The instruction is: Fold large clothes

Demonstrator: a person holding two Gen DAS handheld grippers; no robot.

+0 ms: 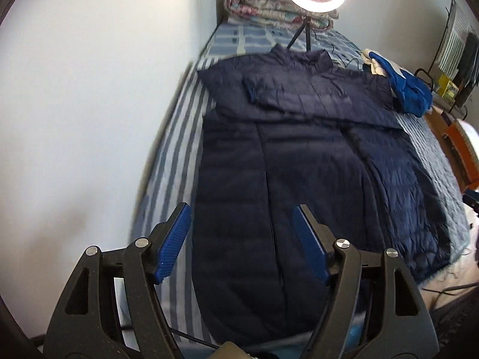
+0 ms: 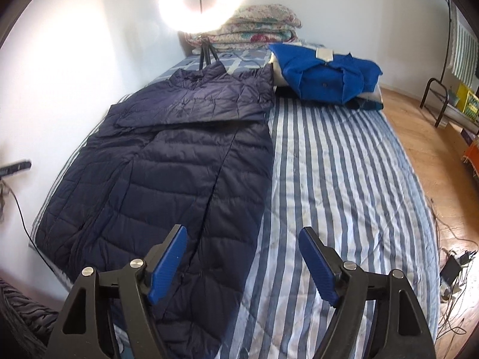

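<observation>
A long navy quilted coat (image 1: pixel 299 161) lies flat lengthwise on the striped bed (image 1: pixel 176 137), collar at the far end, with one sleeve folded across its chest. It also shows in the right wrist view (image 2: pixel 167 173), on the bed's left half. My left gripper (image 1: pixel 242 218) is open and empty, hovering above the coat's near hem. My right gripper (image 2: pixel 242 239) is open and empty above the coat's right hem edge and the bare striped bedcover (image 2: pixel 344 179).
A folded blue garment (image 2: pixel 326 71) lies at the far right of the bed. A ring light on a tripod (image 2: pixel 200 3) and stacked floral quilts (image 2: pixel 260 30) stand at the head. A white wall (image 1: pixel 89 119) runs along the left. Wooden floor with cables (image 2: pixel 449 254) lies at right.
</observation>
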